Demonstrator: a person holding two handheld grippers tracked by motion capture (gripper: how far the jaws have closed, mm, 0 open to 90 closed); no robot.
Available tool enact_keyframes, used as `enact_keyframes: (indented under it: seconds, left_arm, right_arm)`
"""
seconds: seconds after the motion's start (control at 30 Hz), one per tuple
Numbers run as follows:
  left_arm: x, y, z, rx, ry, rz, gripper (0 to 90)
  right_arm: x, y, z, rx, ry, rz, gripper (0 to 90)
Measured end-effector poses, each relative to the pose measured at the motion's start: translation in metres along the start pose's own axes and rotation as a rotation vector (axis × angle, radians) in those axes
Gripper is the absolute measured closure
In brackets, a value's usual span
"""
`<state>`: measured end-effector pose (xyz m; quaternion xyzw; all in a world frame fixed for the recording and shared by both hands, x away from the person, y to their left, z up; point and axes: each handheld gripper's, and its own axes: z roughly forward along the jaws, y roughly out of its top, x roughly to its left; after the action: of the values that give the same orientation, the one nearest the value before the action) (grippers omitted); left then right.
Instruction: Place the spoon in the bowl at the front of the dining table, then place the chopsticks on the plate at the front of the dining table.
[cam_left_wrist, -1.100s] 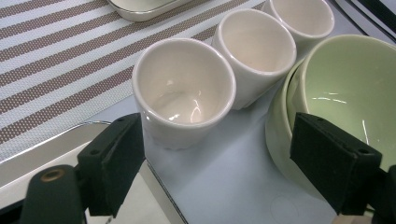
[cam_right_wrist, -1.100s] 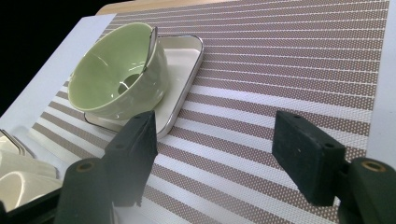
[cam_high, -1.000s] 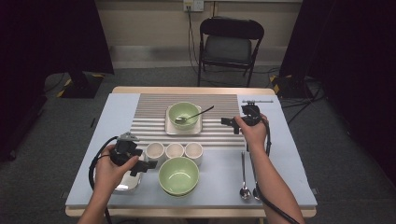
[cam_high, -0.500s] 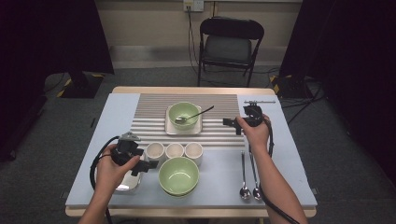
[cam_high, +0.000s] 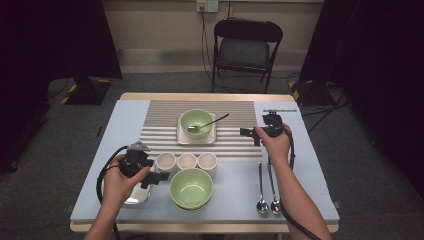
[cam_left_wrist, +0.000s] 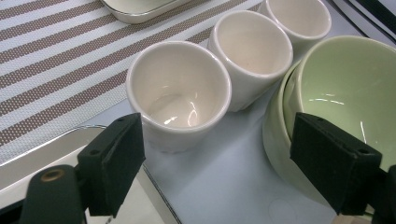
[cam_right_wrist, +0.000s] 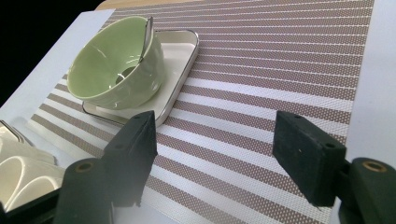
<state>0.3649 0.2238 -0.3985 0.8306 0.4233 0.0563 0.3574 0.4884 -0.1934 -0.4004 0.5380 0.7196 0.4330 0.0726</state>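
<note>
The left tongs (cam_left_wrist: 219, 163) hang spread just short of the nearest cup (cam_left_wrist: 179, 93), lined up to take it by the wall. The right tongs (cam_right_wrist: 219, 158), spread and empty, hover over the striped mat (cam_right_wrist: 280, 70), facing the spoon (cam_right_wrist: 147, 35) that leans in the far bowl (cam_right_wrist: 114, 60) on its tray (cam_right_wrist: 180, 70).

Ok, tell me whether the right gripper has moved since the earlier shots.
No. The right gripper sits at the same spot by the striped mat's right edge, jaws open.
</note>
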Motion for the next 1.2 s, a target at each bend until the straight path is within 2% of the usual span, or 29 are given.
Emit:
enact_keyframes:
  seconds: [0.5,0.87,1.2]
  left_arm:
    - [0.000,0.001,0.002,0.006,-0.005,0.005,17.6]
    - [0.000,0.001,0.001,0.007,0.001,0.007,17.6]
    - [0.000,0.001,0.000,-0.009,-0.016,0.000,17.6]
  right_arm:
    - [-0.006,-0.007,-0.007,0.005,-0.010,-0.015,29.9]
    - [-0.010,-0.011,-0.010,0.015,-0.004,-0.007,29.9]
    - [-0.015,-0.019,-0.011,0.026,-0.004,-0.003,29.3]
